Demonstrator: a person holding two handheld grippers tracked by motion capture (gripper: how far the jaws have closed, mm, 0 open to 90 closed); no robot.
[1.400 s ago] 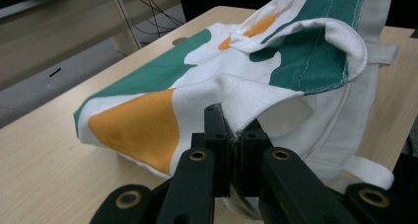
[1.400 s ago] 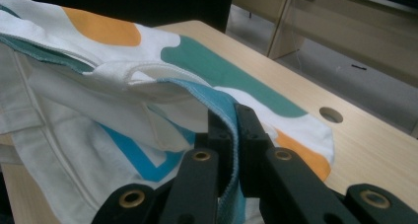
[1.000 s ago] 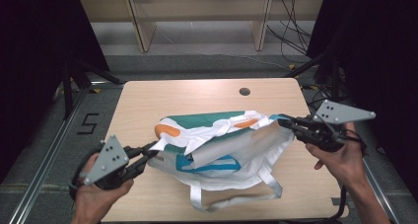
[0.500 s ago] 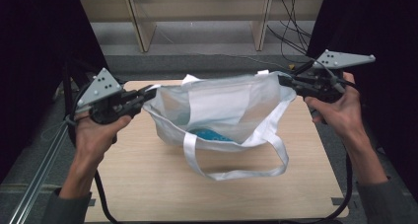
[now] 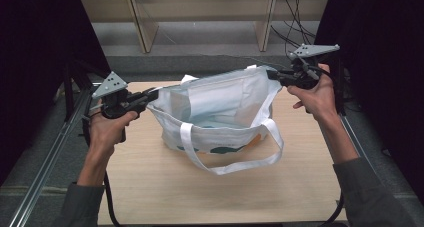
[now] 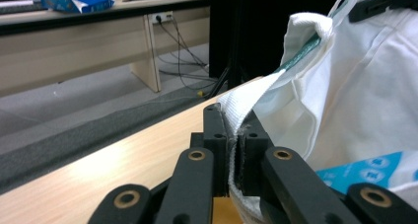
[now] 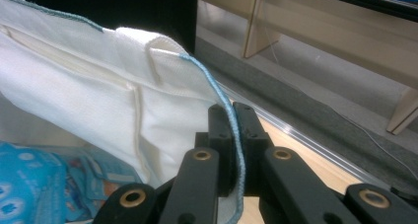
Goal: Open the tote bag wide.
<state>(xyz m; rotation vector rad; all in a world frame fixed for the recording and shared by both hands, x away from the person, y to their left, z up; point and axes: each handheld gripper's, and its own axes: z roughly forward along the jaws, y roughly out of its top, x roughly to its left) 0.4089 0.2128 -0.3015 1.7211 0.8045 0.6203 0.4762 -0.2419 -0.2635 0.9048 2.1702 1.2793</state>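
The left hand-held gripper point(image 5: 150, 94) is pinching one end of the white bag point(image 5: 220, 112), with its jaws squeezed tight on the thick edge of the cloth. The right hand-held gripper point(image 5: 272, 75) is pinching the other end the same way, its jaws closed on the blue-stitched rim. Each one is sitting in a person's hand, the left hand point(image 5: 107, 124) and the right hand point(image 5: 312, 94).

The two are pulling apart and up, so the bag is hanging between them above the worktop point(image 5: 150, 187) with its mouth stretched wide open. This is probably so someone can see inside or put things in. The bag's bottom looks like it is near or brushing the wood, but I cannot tell for sure.

There are two hand-held grippers, two hands and one bag. The bag is showing two long white straps point(image 5: 235, 164); one is hanging down the front in a loop. Something blue point(image 7: 29, 184) is lying inside the bag
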